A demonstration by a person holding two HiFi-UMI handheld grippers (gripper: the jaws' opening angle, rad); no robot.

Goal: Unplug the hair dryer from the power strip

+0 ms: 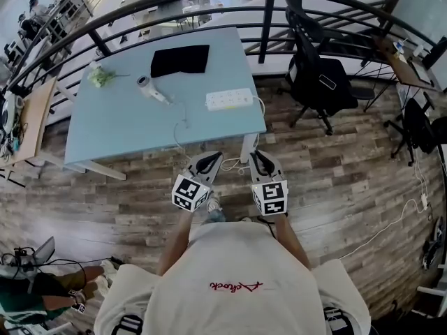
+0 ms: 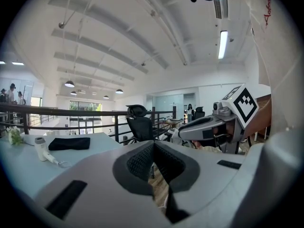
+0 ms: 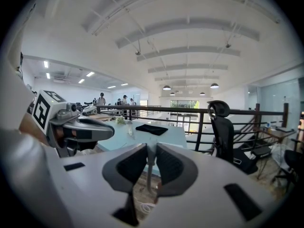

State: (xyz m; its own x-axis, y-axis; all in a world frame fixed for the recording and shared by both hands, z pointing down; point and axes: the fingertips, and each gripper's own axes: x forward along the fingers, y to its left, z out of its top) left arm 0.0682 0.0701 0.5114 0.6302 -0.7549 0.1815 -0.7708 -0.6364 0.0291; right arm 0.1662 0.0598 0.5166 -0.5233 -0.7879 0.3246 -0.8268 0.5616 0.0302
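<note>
The arms reach forward side by side, left claw (image 1: 208, 160) with jaws together, right claw (image 1: 260, 159) with jaws slightly apart.

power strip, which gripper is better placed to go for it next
Probably the right gripper: its jaws stand apart; the left gripper is shut. Both are about equally far from the power strip.
</note>
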